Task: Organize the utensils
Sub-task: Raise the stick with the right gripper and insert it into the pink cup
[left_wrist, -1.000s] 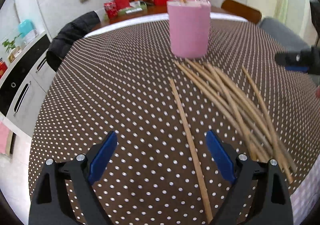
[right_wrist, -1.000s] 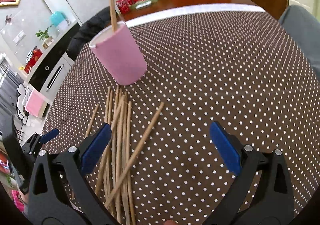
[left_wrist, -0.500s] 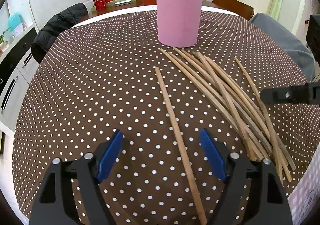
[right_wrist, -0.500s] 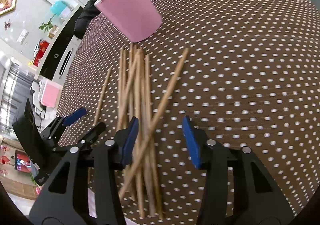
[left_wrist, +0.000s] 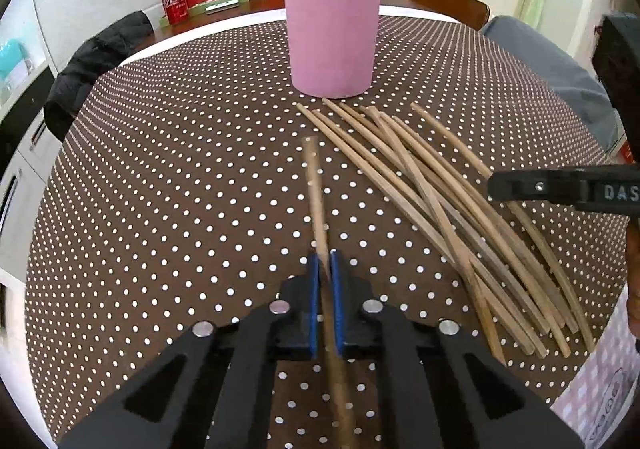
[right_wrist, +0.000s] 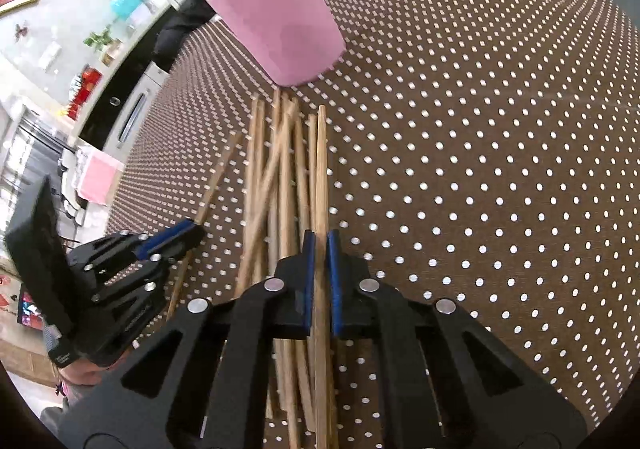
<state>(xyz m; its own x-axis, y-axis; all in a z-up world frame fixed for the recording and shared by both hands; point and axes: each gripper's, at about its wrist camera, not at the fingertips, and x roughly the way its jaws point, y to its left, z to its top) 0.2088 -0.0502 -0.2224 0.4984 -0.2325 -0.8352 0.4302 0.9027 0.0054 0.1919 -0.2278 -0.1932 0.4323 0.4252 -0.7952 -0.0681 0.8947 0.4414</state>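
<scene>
A pink cup (left_wrist: 331,36) stands on the dotted brown tablecloth (left_wrist: 168,177) with one chopstick upright in it; it also shows in the right wrist view (right_wrist: 280,33). My left gripper (left_wrist: 325,269) is shut on a single wooden chopstick (left_wrist: 316,193) that points toward the cup. A pile of several chopsticks (left_wrist: 452,201) lies to its right. My right gripper (right_wrist: 318,245) is shut on the rightmost chopstick (right_wrist: 321,169) of that pile (right_wrist: 276,177). The left gripper shows at the left in the right wrist view (right_wrist: 160,245).
A dark jacket (left_wrist: 96,61) hangs on a chair at the table's far left. Red boxes and a can (left_wrist: 175,5) sit on a wooden side table behind. A wooden chair back (left_wrist: 448,3) and a grey-clad leg (left_wrist: 552,65) are at the far right.
Both grippers have closed from wide open, the left on the lone chopstick and the right on the outer chopstick of the pile. Both have moved in lower toward the table.
</scene>
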